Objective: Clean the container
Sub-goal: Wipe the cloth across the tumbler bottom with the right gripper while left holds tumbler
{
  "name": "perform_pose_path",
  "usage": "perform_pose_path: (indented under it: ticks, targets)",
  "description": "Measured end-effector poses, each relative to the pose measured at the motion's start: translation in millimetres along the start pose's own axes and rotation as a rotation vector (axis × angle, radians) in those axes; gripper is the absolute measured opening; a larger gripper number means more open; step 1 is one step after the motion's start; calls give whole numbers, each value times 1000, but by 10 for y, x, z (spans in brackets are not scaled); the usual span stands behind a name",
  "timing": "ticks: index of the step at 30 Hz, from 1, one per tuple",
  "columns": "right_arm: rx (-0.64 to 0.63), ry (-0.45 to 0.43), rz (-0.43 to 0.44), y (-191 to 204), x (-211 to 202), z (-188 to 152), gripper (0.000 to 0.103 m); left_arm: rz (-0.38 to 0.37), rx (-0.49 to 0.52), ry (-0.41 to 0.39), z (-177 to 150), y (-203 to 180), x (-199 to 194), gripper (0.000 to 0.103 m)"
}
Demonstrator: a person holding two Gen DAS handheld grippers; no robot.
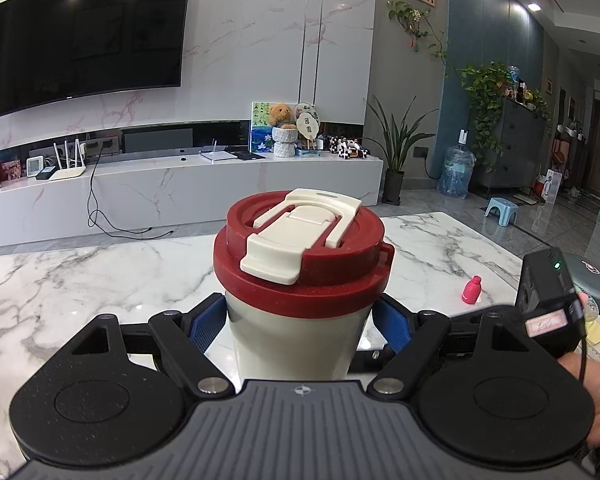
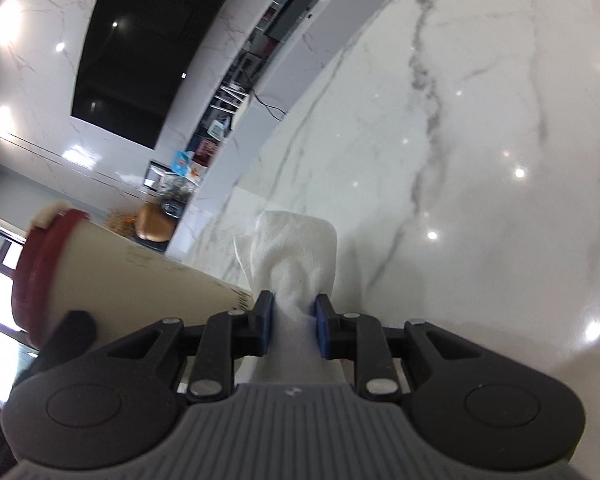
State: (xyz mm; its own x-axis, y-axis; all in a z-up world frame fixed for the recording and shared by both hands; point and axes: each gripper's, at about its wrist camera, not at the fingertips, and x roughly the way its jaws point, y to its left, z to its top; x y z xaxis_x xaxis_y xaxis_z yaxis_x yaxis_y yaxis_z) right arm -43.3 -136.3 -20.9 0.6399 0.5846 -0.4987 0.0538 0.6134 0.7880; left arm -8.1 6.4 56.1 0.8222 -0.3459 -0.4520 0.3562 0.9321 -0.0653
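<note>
Gripping a cream travel cup (image 1: 296, 332) between its blue-padded fingers (image 1: 208, 326), the left gripper (image 1: 300, 328) is holding the container upright over the marble desk (image 1: 80, 280), apparently to keep it steady for wiping. The fingers are standing about a cup's width apart, pressing against both sides of the body just below the red lid (image 1: 304, 252), whose cream flip tab (image 1: 296, 240) is lying flat. Whether the base is resting on the desk is hidden. The right gripper (image 2: 294, 330) is pinching a wad of white cloth (image 2: 296, 248) in nearly closed fingers, with a tuft sticking out ahead, seemingly as a wiping pad. The cloth is sitting just beside the cup's side wall near its lower end; contact cannot be confirmed. A small pink bottle (image 1: 471, 290) is standing far right on the desk, well apart.
</note>
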Motion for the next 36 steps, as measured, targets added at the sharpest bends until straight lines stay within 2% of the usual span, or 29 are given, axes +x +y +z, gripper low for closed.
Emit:
perform_pose_path:
  ticks: [6, 16, 21, 25, 29, 36]
  targets:
    - [-7, 12, -42, -23, 78, 3, 25, 17, -5, -1, -7, -30, -7, 79]
    - [-20, 13, -48, -27, 62, 25, 25, 161, -129, 33, -119, -187, 33, 81]
    - [-24, 14, -47, -56, 44, 25, 25, 205, -123, 19, -130, -214, 14, 81]
    - [-26, 15, -47, -84, 30, 23, 25, 186, -105, 14, -120, -197, 1, 73]
    - [-28, 14, -46, -102, -6, 15, 25, 159, -78, 22, -110, -163, -8, 72]
    - [-31, 3, 1, -58, -78, 53, 25, 57, -18, 48, -68, -26, 4, 71]
